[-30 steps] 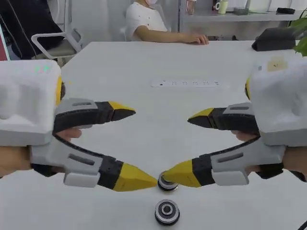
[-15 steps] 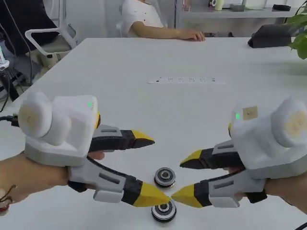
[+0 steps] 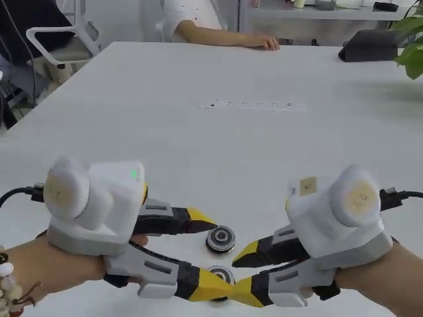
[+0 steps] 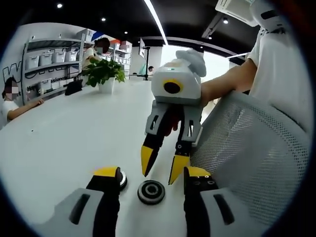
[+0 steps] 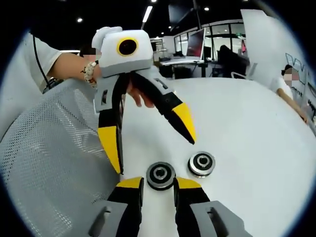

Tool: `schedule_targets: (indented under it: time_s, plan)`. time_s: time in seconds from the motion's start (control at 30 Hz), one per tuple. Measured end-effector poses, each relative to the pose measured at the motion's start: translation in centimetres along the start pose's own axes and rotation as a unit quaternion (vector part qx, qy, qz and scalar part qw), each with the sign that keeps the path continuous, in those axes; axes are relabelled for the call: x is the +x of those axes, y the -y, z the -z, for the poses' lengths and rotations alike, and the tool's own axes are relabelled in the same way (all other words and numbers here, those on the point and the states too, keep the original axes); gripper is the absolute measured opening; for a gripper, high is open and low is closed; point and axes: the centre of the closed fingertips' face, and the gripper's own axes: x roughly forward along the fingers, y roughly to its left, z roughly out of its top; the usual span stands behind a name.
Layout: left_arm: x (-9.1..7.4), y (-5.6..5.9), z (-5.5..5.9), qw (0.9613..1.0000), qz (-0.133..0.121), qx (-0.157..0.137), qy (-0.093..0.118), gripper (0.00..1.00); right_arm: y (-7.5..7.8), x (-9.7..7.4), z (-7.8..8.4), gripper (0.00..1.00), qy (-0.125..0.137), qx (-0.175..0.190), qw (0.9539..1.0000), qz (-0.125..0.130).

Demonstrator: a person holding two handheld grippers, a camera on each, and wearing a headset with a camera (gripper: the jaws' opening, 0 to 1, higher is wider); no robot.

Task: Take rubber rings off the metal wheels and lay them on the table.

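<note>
Near the front edge of the smooth white counter (image 3: pixel 198 152) lie two small round wheels, each a bright metal hub inside a black rubber ring. The near wheel (image 5: pixel 160 175) lies flat between the two sets of tongs. The far wheel (image 3: pixel 220 239) lies just beside it, a little further from the person.

The left tongs (image 3: pixel 215 255) are spread wide. Their tapered grey jaws end in pointed yellow tips, one by the far wheel and one on the person's side of the near wheel, with neither pressing on anything. The right tongs (image 3: pixel 238 275) face them and stand narrower but still parted. Their yellow tips sit on either side of the near wheel without closing on it. The lower tips of both almost meet at that wheel and cover part of it in the head view. Both rings are still on their hubs.

Further back on the counter lies a long white power strip (image 3: pixel 251 105). A seated person (image 3: pixel 198 20) rests an arm on the far edge, beside a dark case (image 3: pixel 370 46) and green leaves (image 3: pixel 411 46). A grey mesh chair back (image 4: pixel 256 148) stands close behind.
</note>
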Motion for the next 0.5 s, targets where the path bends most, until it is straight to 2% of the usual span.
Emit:
schedule_targets:
  time_s: [0.2, 0.37, 0.5]
  plan:
    - [0.6, 0.0, 1.5, 0.9998, 0.003, 0.005, -0.021, 0.40, -0.1, 0.7, 1.3, 0.21, -0.031, -0.007, 0.9995, 0.004]
    - [0.5, -0.4, 2.1, 0.9997, -0.003, -0.001, -0.026, 0.30, 0.3, 0.8, 1.4, 0.21, -0.030, -0.002, 0.9995, 0.014]
    - [0.6, -0.4, 2.7, 0.9993, -0.002, 0.007, -0.037, 0.24, 0.5, 0.9, 1.7, 0.20, -0.033, 0.001, 0.9993, 0.020]
